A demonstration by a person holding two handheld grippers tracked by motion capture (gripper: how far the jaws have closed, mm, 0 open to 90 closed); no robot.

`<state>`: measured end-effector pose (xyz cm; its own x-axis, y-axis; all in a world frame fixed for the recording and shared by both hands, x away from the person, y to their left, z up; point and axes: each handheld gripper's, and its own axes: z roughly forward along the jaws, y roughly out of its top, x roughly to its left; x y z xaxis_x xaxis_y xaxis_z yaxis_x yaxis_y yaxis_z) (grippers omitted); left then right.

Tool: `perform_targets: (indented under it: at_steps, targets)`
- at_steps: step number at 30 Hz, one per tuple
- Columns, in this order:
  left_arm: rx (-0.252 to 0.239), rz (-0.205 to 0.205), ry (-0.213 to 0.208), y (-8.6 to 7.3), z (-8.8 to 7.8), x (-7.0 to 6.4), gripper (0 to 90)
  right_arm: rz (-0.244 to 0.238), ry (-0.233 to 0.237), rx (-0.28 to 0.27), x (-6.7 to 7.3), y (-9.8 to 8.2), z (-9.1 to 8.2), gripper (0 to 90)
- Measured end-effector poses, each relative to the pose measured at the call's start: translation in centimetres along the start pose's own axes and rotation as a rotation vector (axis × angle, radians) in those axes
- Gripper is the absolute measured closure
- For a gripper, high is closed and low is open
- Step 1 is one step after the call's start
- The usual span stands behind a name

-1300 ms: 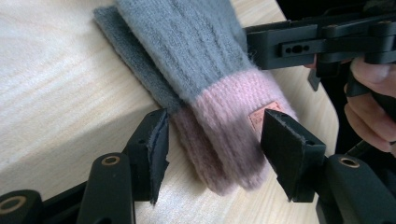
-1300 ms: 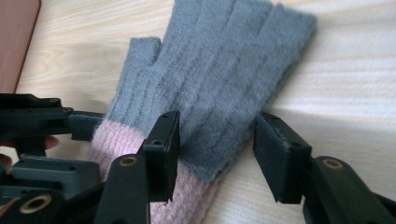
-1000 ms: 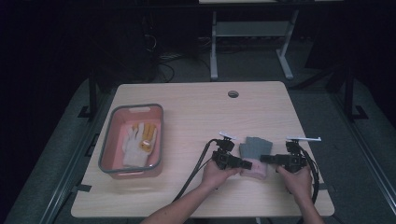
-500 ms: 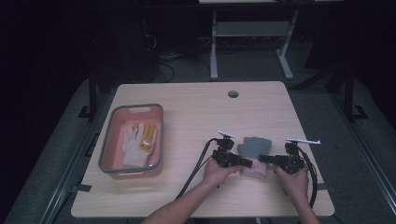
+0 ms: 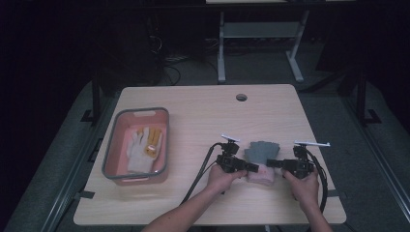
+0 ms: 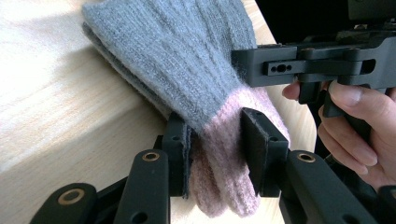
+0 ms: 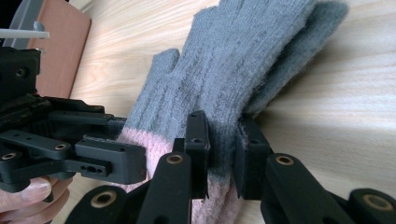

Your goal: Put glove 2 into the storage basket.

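- Now the grey glove (image 5: 261,152) with a pink cuff lies flat on the worktop (image 5: 203,111), near its front edge and right of the middle, with its fingers pointing away from the person.
- Left hand-held gripper (image 5: 251,167): it comes at the cuff from the left side, and its jaws have just been closing; in the left gripper view they are clamped on the pink cuff (image 6: 224,154), which bulges between the two pads (the knit is pinched narrow there).
- Right hand-held gripper (image 5: 270,164): it comes from the right side, and its jaws have also just been closing; in the right gripper view they squeeze the glove just where grey meets pink.
- Both hand-held grippers point toward each other, tips close together over the cuff.
- Two layers of grey knit show in the gripper views, one lying on the other.
- Well apart, at the left of the worktop, a pink bin (image 5: 112,159) with a grey rim holds a white and yellow glove (image 5: 143,147).
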<state>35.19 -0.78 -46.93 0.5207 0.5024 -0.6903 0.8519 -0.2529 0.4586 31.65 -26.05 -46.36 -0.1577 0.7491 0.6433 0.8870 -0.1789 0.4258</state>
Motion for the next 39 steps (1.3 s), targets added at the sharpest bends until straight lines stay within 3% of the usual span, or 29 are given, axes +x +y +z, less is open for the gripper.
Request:
perform_targets:
  at_steps: [15, 39]
  targets:
    - [-0.025, 0.025, -0.004, 0.0, -2.2, -0.3, 64.6, -0.039, 0.028, -0.002, 2.0, 0.7, -0.2, 77.7]
    - [-0.075, 0.042, 0.002, 0.2, -7.5, -0.2, 65.1, -0.096, 0.098, 0.009, 6.2, 2.2, 0.8, 77.7]
